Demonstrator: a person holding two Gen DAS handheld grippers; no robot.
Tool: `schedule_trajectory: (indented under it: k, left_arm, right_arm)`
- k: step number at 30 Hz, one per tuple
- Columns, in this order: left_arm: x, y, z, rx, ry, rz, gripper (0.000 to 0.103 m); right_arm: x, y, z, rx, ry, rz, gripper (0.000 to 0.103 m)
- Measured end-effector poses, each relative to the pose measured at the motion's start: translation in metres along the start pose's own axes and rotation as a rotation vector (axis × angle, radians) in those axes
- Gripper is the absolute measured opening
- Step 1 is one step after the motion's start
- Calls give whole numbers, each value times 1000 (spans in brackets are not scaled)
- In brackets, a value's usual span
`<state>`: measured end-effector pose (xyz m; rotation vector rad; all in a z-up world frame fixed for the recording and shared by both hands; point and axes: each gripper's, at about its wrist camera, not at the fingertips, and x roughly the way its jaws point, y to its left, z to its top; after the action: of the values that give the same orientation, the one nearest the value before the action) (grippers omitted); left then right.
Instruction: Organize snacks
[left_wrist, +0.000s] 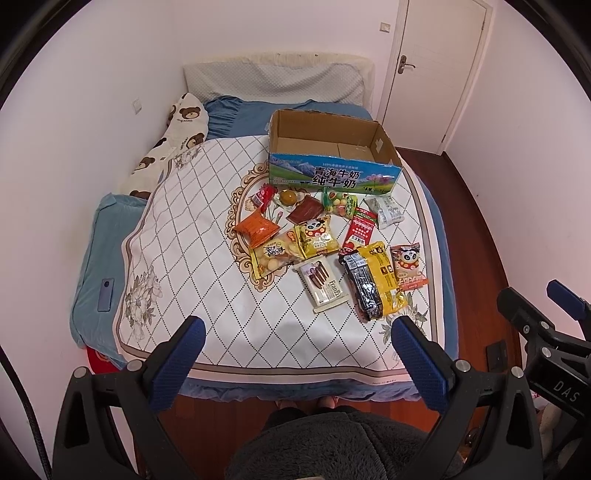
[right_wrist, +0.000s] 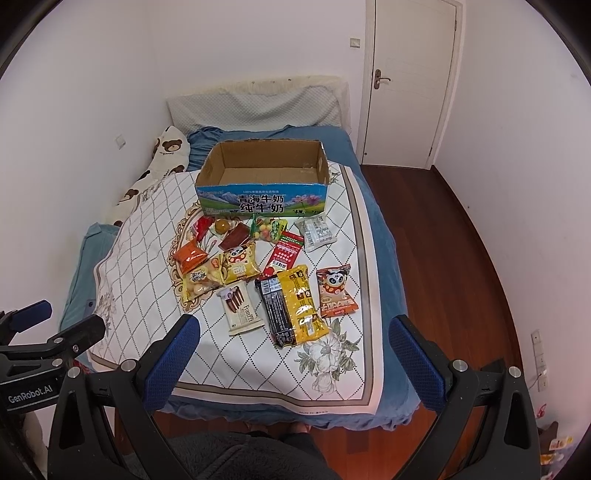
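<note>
Several snack packets lie scattered on a white quilted cloth (left_wrist: 207, 206) on the bed. An open, empty cardboard milk box (left_wrist: 332, 173) (right_wrist: 264, 197) stands behind them. Nearest me are a black and yellow packet (left_wrist: 373, 284) (right_wrist: 293, 308), a white wafer pack (left_wrist: 323, 284) (right_wrist: 242, 308) and an orange panda packet (left_wrist: 408, 267) (right_wrist: 336, 291). My left gripper (left_wrist: 299, 328) hangs open above the bed's near edge, holding nothing. My right gripper (right_wrist: 295, 328) is open too, also short of the snacks. Each gripper shows at the edge of the other's view.
Blue bedding (right_wrist: 388, 280) lies under the cloth, with a bear-print pillow (left_wrist: 177, 140) by the left wall. A white door (right_wrist: 406, 81) and wooden floor (right_wrist: 461, 266) are on the right. A person's dark fleece clothing (left_wrist: 332, 446) fills the bottom.
</note>
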<state>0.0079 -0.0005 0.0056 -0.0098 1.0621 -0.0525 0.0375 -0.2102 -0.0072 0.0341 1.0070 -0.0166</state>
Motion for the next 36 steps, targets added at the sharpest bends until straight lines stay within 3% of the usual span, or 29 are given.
schedule_trajectory:
  k: [14, 20, 24, 28, 33, 34, 36]
  left_arm:
    - [4, 2, 3, -27, 9, -11, 103]
    - [38, 5, 12, -58, 16, 15, 103]
    - [86, 8, 18, -88, 69, 32, 103]
    - [165, 9, 22, -138, 212, -18, 103]
    - [276, 2, 23, -229, 431, -123, 86]
    - [295, 0, 22, -243, 465, -131, 77]
    - [328, -6, 22, -267, 532, -157, 75]
  right_arm:
    - [14, 0, 3, 8, 22, 18, 103]
    - [50, -12, 6, 41, 52, 8, 103]
    - [99, -24, 9, 55, 90, 2, 103]
    - [166, -27, 9, 41, 152, 9, 103]
    - [244, -26, 0, 5, 235, 21, 103]
    - [260, -25, -2, 0, 252, 24, 103]
    - [289, -23, -5, -14, 280, 36, 103]
